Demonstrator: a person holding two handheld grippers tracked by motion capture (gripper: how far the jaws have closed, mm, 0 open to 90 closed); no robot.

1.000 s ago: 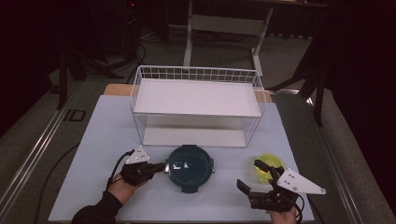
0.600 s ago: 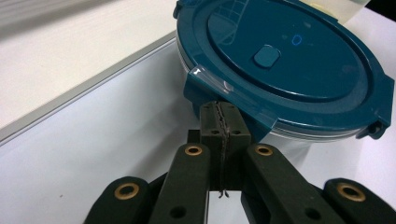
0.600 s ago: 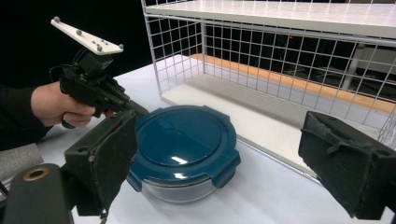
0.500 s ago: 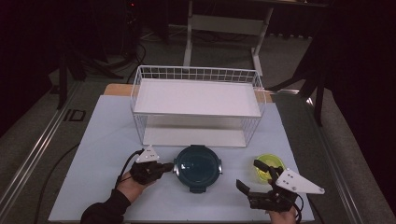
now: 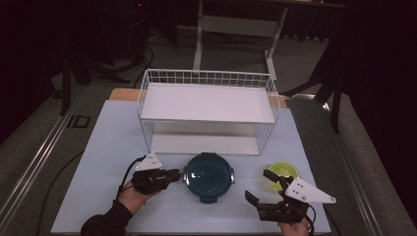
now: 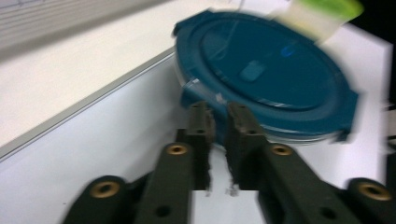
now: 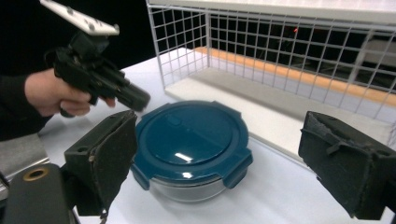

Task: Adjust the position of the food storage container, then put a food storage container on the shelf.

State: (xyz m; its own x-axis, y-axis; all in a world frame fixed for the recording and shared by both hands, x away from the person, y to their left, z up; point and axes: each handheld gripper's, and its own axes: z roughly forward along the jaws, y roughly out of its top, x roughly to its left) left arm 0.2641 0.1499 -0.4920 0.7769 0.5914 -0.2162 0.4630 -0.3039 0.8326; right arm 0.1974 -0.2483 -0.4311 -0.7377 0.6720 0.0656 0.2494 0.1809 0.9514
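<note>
A round teal container (image 5: 208, 176) sits before the wire rack (image 5: 208, 110), left tool (image 5: 174, 174) just beside it.

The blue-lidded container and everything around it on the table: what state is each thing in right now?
Round container: lid on, clips down, upright.
Left gripper: jaws nearly together, just been opening, nothing between them, tips at the container's edge.
Right gripper: jaws wide open, empty.
Yellow-green bowl: upright.
Wire rack: upright, shelf bare.
</note>
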